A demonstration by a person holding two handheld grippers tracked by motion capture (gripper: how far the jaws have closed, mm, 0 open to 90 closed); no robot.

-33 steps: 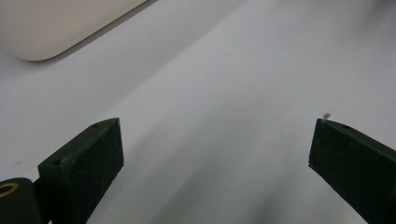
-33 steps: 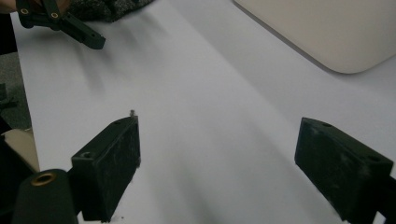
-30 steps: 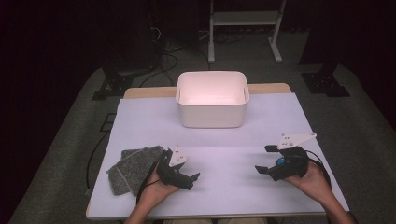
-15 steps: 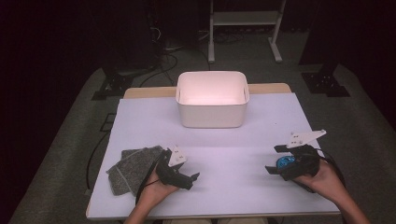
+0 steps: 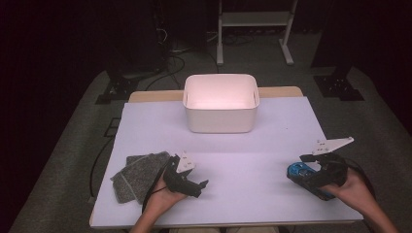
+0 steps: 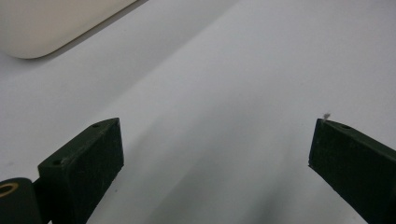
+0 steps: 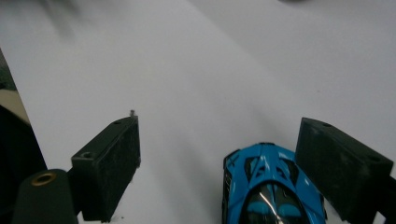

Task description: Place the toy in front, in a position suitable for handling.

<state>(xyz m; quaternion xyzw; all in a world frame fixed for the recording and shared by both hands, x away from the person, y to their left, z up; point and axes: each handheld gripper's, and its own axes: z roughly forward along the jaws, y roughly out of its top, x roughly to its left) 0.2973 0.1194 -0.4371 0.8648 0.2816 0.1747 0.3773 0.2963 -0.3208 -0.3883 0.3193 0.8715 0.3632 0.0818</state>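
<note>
Since half a second ago the right gripper (image 5: 307, 175) has shifted slightly toward the table's right edge and now sits over the toy car; the left gripper (image 5: 187, 180) has stayed put. Table (image 5: 252, 160): white top, person's hands coming in from its near edge. Tub (image 5: 221, 103): white, open, looks empty, at the middle of the far edge. Grey cloths (image 5: 136, 172): two overlapping, near the near-left corner, just beside the left gripper. Toy car (image 7: 268, 191): blue, on the table top by the near-right corner, between the right gripper's jaws. Step in hand, as judged: closing in to grasp the car, likely for the tub. Next move calls for squeezing the jaws onto the car's sides, then lifting clear. Right gripper: jaws spread wide; the car lies close against one jaw, well apart from the other; nothing pinched yet. Left gripper: jaws spread wide over bare table, holding nothing, a fleck of lint on one tip.
</note>
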